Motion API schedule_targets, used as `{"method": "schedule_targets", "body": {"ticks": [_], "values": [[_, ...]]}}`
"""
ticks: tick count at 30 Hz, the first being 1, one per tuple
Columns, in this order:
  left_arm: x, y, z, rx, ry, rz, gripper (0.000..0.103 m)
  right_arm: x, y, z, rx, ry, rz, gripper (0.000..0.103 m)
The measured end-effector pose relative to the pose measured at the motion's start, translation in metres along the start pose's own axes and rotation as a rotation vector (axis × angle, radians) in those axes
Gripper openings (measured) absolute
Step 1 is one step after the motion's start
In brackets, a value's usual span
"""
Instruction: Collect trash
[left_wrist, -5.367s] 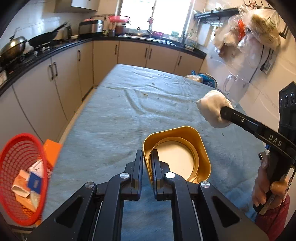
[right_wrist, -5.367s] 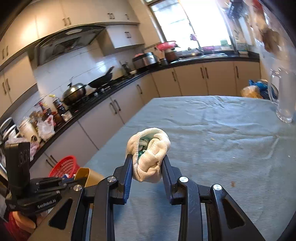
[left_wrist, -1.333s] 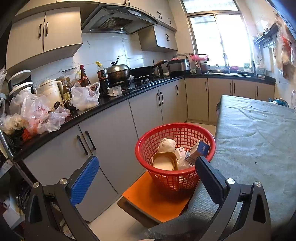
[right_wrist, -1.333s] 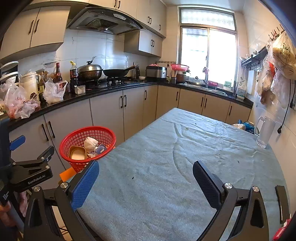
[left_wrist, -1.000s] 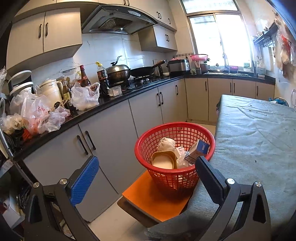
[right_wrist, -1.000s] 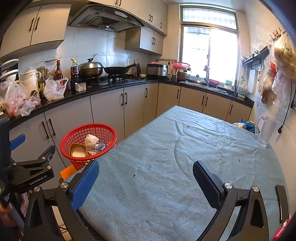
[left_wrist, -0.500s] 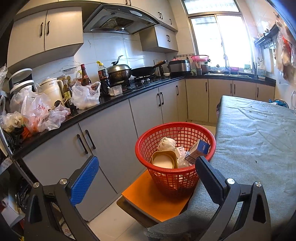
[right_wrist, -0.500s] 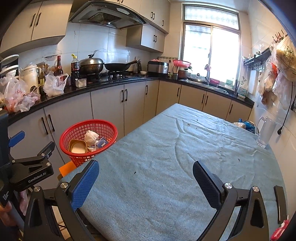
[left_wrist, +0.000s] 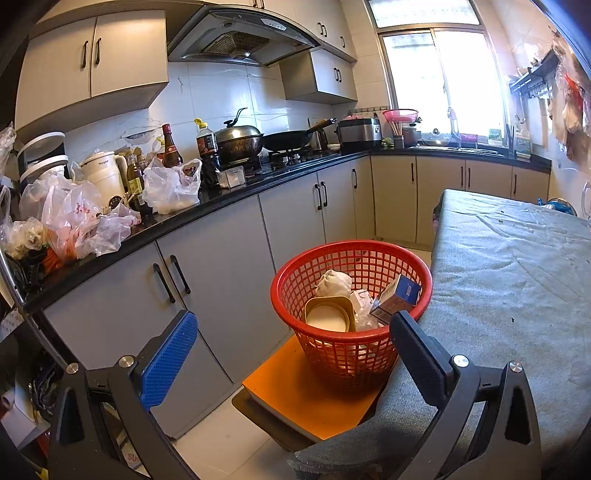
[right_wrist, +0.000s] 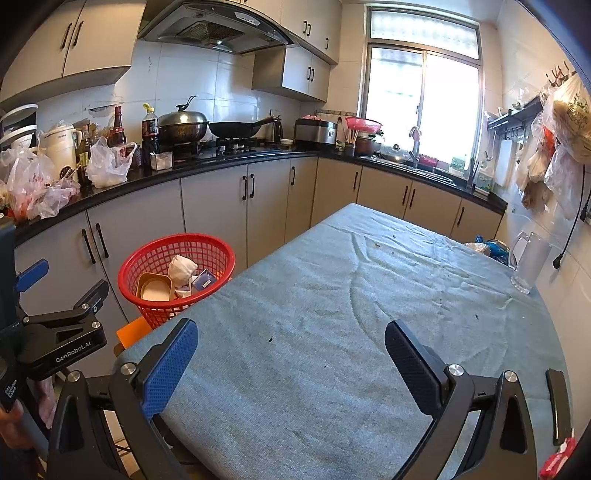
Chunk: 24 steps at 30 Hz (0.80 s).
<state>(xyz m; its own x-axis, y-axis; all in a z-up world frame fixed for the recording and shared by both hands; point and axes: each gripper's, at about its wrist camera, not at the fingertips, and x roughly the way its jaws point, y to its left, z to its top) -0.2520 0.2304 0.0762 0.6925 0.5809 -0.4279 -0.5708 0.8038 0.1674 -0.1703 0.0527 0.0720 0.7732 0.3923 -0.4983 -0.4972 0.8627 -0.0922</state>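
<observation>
Both the left tongs (left_wrist: 291, 339) and right tongs (right_wrist: 291, 350) gape wide and empty, the trash already inside the red basket (left_wrist: 351, 258) beside the cloth-covered worktop (right_wrist: 351, 295), so scanning that worktop for leftover scraps seems wise.

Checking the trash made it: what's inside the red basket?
In the basket: a yellow tub, white wad, small box and crumpled paper. Anything beneath them is hidden.
</observation>
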Motion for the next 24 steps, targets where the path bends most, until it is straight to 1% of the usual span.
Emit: {"method": "schedule_targets", "body": {"ticks": [24], "values": [[-0.0008,0.0047,-0.0026,-0.002,-0.005,-0.001,0.103,0.0006,0.0032,-0.0005,-0.01,0.007,0.005,0.103]]}}
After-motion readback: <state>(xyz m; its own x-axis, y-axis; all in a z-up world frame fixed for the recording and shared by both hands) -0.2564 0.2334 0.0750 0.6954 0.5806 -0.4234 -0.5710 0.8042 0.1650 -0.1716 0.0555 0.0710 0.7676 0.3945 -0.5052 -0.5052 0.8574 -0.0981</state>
